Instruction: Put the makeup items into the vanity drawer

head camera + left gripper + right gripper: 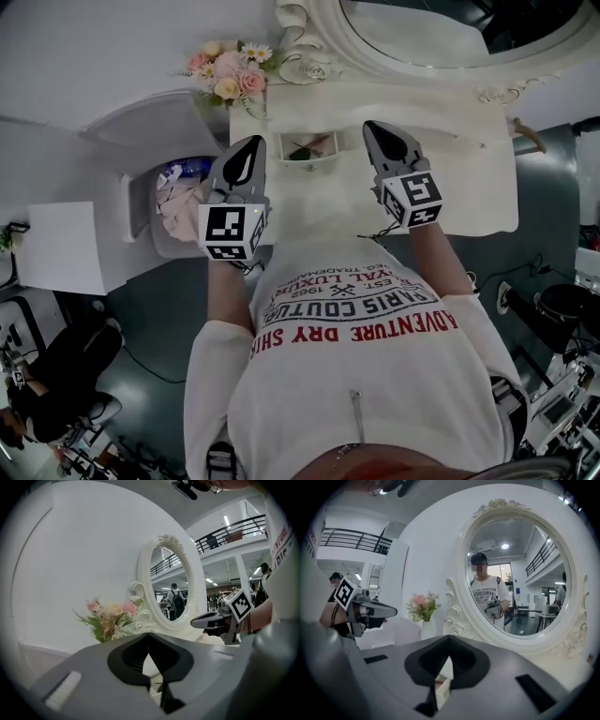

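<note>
In the head view the white vanity table [469,178] has a small drawer [309,147] pulled open, with a few dark and reddish makeup items lying inside. My left gripper [251,142] hovers just left of the drawer and my right gripper [373,127] just right of it, both above the tabletop. Each has its jaws together with nothing between them. In the left gripper view my left gripper [149,634] is shut, and the right gripper [199,619] shows beside it. In the right gripper view my right gripper [450,637] is shut above the drawer's white edge [443,688].
A pink flower bouquet [228,73] stands at the vanity's back left corner, and the oval mirror [450,28] rises behind the top. Left of the vanity a grey bin [141,187] holds assorted things. A white sheet [66,248] lies further left.
</note>
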The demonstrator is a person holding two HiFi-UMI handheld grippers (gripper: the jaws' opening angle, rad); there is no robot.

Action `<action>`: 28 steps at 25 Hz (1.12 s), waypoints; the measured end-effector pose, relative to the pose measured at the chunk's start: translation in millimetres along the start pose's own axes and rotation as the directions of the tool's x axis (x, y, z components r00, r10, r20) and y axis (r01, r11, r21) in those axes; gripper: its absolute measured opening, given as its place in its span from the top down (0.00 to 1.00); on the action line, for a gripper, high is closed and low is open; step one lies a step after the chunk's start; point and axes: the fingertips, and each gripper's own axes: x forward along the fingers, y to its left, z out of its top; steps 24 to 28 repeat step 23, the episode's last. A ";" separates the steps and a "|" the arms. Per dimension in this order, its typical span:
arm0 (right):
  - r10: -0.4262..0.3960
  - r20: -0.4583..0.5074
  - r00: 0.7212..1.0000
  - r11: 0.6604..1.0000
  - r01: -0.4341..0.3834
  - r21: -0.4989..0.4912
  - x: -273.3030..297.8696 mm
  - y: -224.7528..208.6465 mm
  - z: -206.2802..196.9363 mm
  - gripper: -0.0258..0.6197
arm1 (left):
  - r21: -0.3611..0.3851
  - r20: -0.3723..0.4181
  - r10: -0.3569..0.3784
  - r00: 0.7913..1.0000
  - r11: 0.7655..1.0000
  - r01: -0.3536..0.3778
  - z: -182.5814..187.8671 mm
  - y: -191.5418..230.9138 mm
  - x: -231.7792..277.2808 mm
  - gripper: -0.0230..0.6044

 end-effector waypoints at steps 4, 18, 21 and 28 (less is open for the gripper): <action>-0.004 0.005 1.000 1.000 0.004 -0.018 -1.2 1.7 3.1 0.95 | -0.001 0.008 -0.001 1.000 1.000 0.001 1.6 -0.9 -0.9 0.95; -0.018 0.008 1.000 0.998 0.019 -0.056 -9.6 2.4 0.6 0.95 | 0.009 0.023 -0.016 1.000 1.000 0.015 6.6 -8.7 -0.4 0.95; -0.018 0.010 1.000 0.998 0.018 -0.055 -11.4 2.7 -0.9 0.95 | 0.013 0.023 -0.022 0.999 1.000 0.021 7.6 -12.2 -0.2 0.95; -0.021 0.011 1.000 0.998 0.022 -0.055 -12.7 2.5 -1.6 0.95 | 0.015 0.022 -0.027 0.999 1.000 0.026 8.0 -14.6 -0.2 0.95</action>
